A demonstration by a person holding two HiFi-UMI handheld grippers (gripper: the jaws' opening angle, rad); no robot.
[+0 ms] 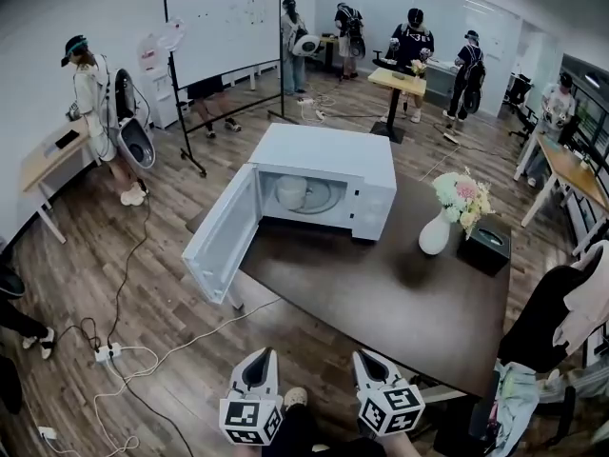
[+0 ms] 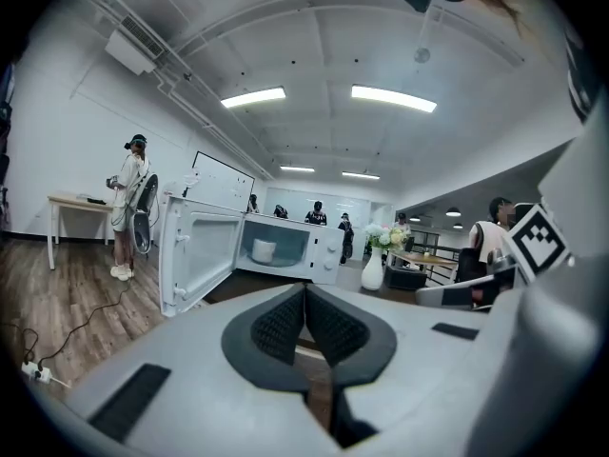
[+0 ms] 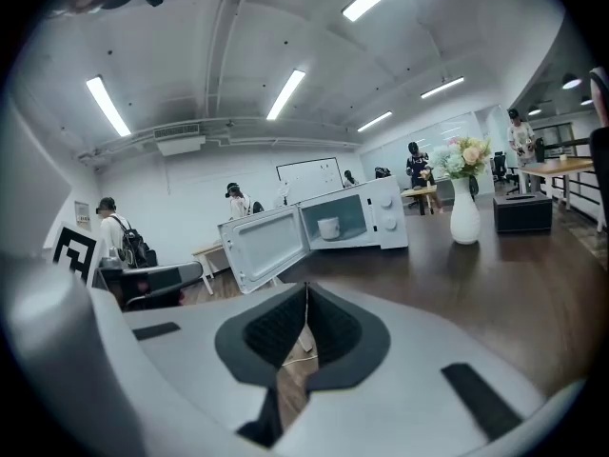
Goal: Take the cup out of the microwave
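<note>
We see a white microwave (image 1: 328, 160), a white cup (image 1: 291, 191), a white vase (image 1: 435, 235) and a black box (image 1: 485, 250) against a dark brown table (image 1: 381, 303). Our left gripper (image 1: 260, 355) and right gripper (image 1: 367, 360) are pale grey, with black-and-white square markers.

Left gripper (image 2: 304, 289), right gripper (image 3: 306, 291): grey, black-ribbed fingers (image 2: 278, 329)

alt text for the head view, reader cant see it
A white microwave sits on a dark table with its door swung open and a white cup inside. A vase of flowers stands to its right; the left tongs and right tongs, both closed, show at the bottom edge.
</note>
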